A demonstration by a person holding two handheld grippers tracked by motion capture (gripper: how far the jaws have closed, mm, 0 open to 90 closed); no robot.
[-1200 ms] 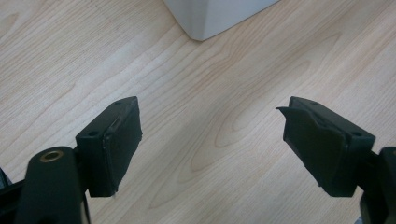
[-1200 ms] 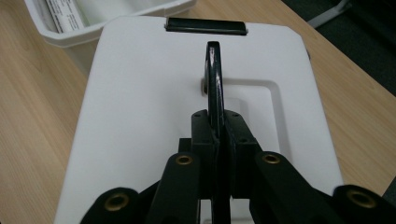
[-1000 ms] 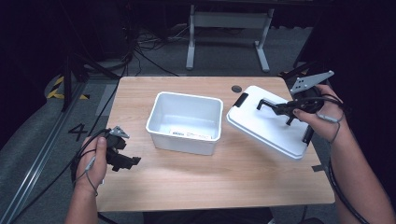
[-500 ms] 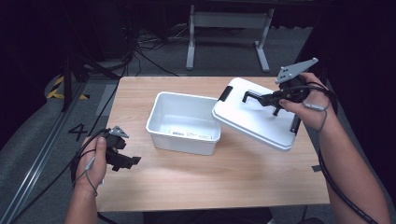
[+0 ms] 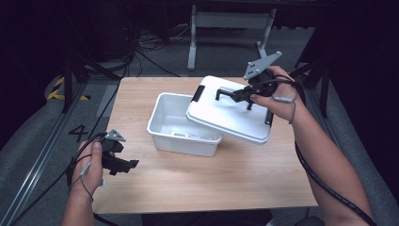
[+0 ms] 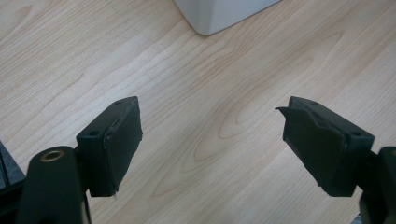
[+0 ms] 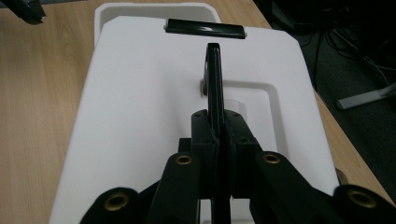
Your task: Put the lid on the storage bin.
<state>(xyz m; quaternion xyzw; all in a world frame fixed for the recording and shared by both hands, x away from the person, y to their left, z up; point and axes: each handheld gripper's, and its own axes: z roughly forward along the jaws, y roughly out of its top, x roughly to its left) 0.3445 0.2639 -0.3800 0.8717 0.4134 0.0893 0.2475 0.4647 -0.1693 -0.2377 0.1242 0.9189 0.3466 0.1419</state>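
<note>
- The right gripper (image 5: 241, 96) is clamped on the black handle (image 7: 215, 74) of the white lid (image 5: 230, 115); in the right gripper view its 2 jaws are pressed together on that upright handle.
- The left gripper (image 5: 123, 162) is held by a hand (image 5: 89, 165) just above the table's near left corner, jaws spread wide with nothing between them; the left gripper view looks down on bare wood grain between its 2 black pads (image 6: 116, 144).
- The wooden table (image 5: 211, 183) carries the bin near its middle.
- The lid hangs tilted in the air, its left part over the right half of the bin, the rest over the table's right side; whether it touches the rim I cannot tell.
- The white plastic bin (image 5: 176, 129) stands open-topped, with a label on its inner floor.
- A black clip (image 5: 197, 93) sits on the lid's far left edge, another (image 5: 268, 117) on its right edge.
</note>
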